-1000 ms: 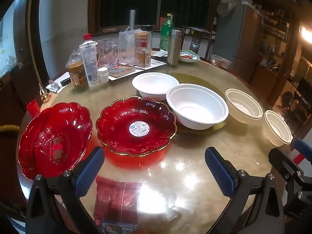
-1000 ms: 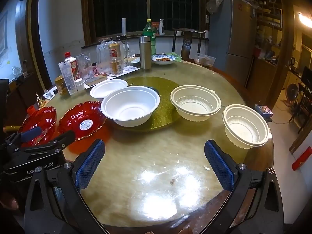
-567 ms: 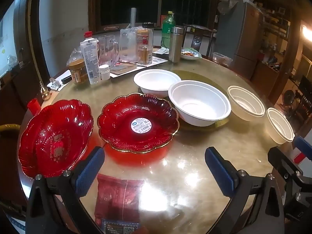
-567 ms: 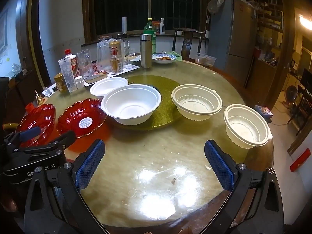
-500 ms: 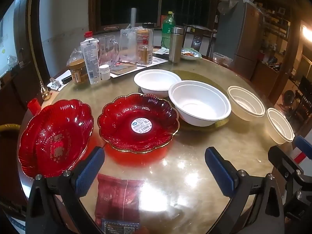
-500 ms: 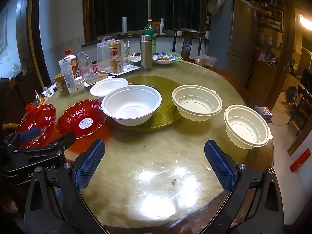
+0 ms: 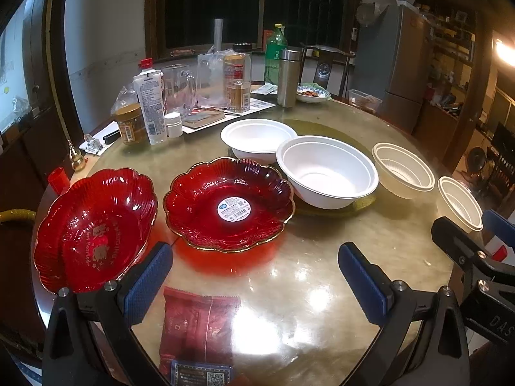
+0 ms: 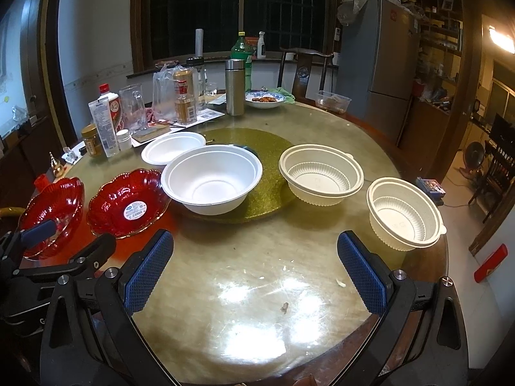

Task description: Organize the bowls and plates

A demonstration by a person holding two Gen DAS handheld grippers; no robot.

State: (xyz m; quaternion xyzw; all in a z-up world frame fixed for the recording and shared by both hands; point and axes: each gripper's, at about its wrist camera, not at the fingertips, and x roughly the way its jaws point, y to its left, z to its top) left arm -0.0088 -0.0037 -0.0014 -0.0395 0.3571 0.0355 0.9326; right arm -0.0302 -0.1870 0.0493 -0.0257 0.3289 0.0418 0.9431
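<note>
Two red scalloped plates lie on the round table: one at the left edge (image 7: pixel 93 231) (image 8: pixel 53 210), one with a white sticker (image 7: pixel 230 204) (image 8: pixel 128 206). Past them stand a shallow white bowl (image 7: pixel 257 140) (image 8: pixel 172 148), a large white bowl (image 7: pixel 326 173) (image 8: pixel 210 180) and two ribbed cream bowls (image 7: pixel 404 169) (image 8: pixel 322 175), (image 7: pixel 460 202) (image 8: pixel 405 214). My left gripper (image 7: pixel 256 276) is open and empty, just short of the sticker plate. My right gripper (image 8: pixel 256 265) is open and empty over bare table before the cream bowls.
A red packet (image 7: pixel 198 325) lies at the near edge under my left gripper. Bottles, jars, a glass mug (image 7: pixel 178 88) and a steel flask (image 7: pixel 288 77) crowd the far left. A green turntable (image 8: pixel 257 160) sits mid-table. A chair and fridge stand behind.
Both grippers have drifted slightly back and up, so the dishes sit a little farther off. Nothing on the table has moved.
</note>
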